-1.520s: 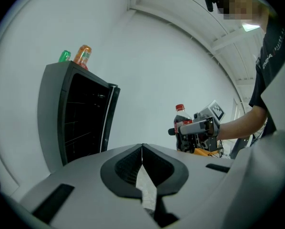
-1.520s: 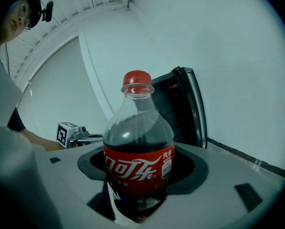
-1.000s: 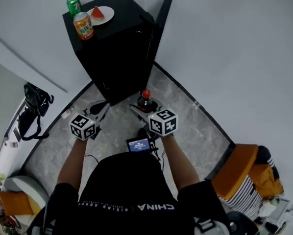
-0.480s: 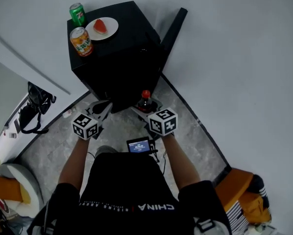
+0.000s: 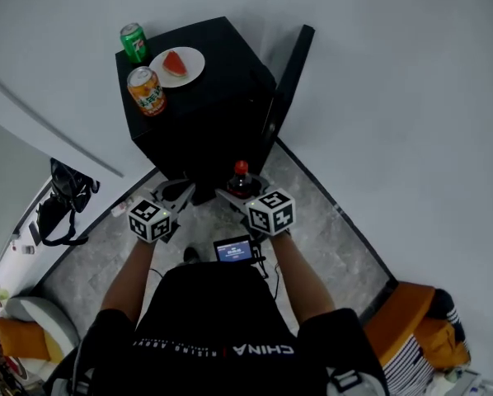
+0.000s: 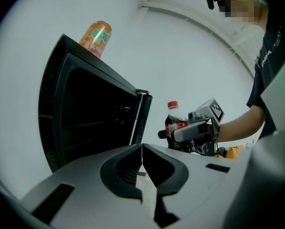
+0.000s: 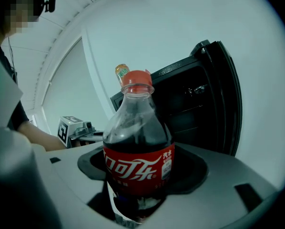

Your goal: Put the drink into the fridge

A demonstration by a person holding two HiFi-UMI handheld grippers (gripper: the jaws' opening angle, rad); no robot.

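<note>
A cola bottle [image 7: 138,151] with a red cap and red label stands upright between the jaws of my right gripper [image 5: 248,195], which is shut on its body. In the head view the cola bottle [image 5: 241,178] is just in front of the small black fridge [image 5: 199,97], whose door [image 5: 286,81] stands open to the right. The dark fridge interior [image 6: 92,113] shows in the left gripper view. My left gripper [image 5: 172,198] is shut with nothing in it, to the left of the bottle, near the fridge's lower front.
On top of the fridge stand a green can [image 5: 133,41], an orange can [image 5: 146,90] and a white plate with a watermelon slice [image 5: 176,64]. A black bag [image 5: 63,205] lies by the left wall. An orange seat [image 5: 407,320] is at the lower right.
The fridge has drawn a little closer in the head view. Both grippers have shifted slightly up toward it, the bottle still in the right one.
</note>
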